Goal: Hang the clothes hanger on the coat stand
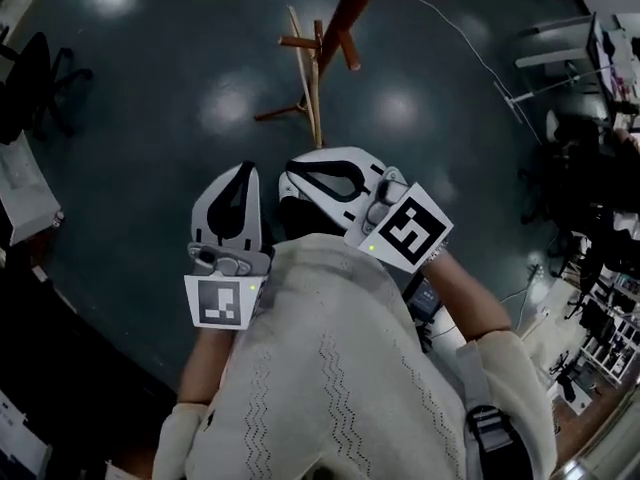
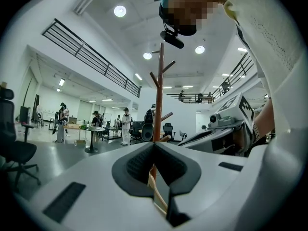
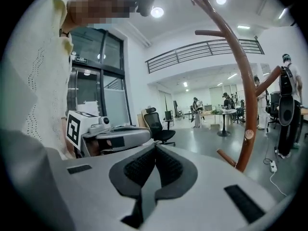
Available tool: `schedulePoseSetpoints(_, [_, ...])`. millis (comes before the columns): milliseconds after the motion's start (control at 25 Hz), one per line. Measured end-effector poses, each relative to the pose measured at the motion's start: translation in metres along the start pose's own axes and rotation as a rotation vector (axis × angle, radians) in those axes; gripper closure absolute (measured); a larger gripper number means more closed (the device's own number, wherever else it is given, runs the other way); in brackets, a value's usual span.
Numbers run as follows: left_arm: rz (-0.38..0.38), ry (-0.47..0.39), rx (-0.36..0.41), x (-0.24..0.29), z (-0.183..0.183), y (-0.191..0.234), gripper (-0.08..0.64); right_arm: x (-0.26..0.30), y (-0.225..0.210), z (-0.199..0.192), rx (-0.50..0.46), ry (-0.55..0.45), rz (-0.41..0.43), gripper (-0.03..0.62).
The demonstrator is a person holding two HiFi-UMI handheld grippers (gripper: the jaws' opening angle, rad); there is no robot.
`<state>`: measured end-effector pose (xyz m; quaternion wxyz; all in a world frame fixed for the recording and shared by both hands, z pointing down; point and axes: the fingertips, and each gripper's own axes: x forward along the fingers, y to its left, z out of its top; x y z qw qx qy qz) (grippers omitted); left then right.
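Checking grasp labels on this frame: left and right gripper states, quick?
Left gripper: closed, apparently gripping the wooden clothes hanger.
Right gripper: closed, nothing between its jaws.

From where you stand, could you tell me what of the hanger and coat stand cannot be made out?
Hook of the hanger: too thin to find in the head view; the left gripper view shows only a sliver of wood between the shut jaws of the left gripper.
Lower end of the hanger: head view, behind the right gripper.
Top of the coat stand: cut by the head view's upper edge.
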<state>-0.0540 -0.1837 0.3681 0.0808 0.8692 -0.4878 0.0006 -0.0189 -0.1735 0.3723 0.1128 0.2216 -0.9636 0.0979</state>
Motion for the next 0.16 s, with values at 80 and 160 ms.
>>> schedulePoseSetpoints(80, [0.005,-0.002,0.007,-0.0013,-0.0006,0.005,0.548,0.0033,-0.0033,0.0018,0.009,-0.008,-0.005,0.572])
schedulePoseSetpoints(160, [-0.001,-0.01,0.029,-0.0026,-0.0005,0.0087,0.548,0.0061,-0.0071,0.0031,0.023,-0.012,-0.01,0.572])
